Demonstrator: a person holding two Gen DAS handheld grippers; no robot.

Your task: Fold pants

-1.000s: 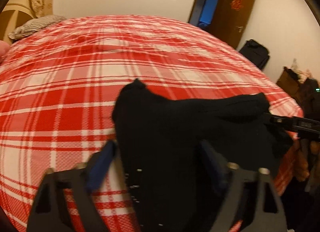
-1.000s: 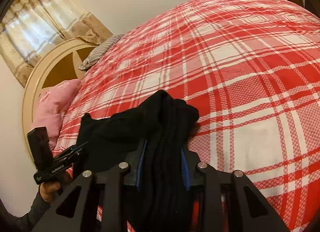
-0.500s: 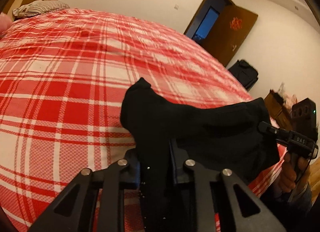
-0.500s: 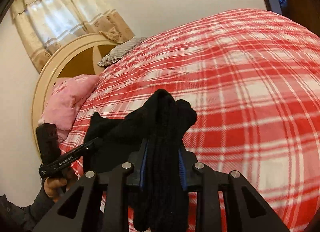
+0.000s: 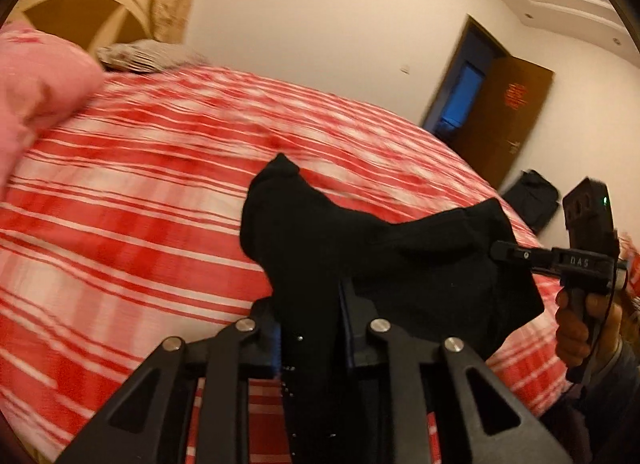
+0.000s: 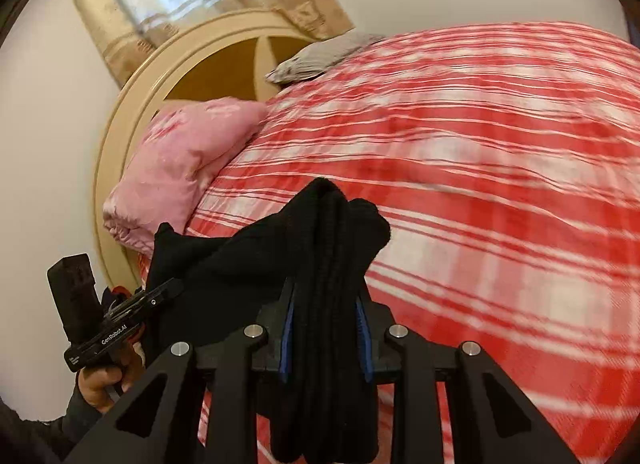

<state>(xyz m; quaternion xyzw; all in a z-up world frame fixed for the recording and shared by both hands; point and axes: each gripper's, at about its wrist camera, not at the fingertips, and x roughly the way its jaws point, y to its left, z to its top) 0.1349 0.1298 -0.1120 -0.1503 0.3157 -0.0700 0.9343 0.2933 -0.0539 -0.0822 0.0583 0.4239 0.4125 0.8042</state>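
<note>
A pair of black pants (image 5: 360,248) hangs in the air above a bed (image 5: 140,224), stretched between two hand-held grippers. The left gripper (image 5: 310,328) has its jaws clamped on a bunched end of the fabric, which rises past the blue pads and peaks in a point. The right gripper (image 6: 325,328) is likewise closed on a thick gathered roll of cloth, its ribbed folds pressed between the pads and the rest trailing below, out of frame. Each tool appears in the other's view: the right one bites the far corner of the span, the left one sits low beside the person's hand (image 6: 102,382).

Holding both ends at once seems meant to keep the garment taut and level, so that it can be laid flat on the red plaid cover and doubled over. The fold itself appears not yet made; this looks like the carrying stage. The cover is blurred in both views. A pink pillow (image 6: 180,160) and a striped one (image 6: 324,54) lie near the headboard (image 6: 132,104), well apart from the pants.
</note>
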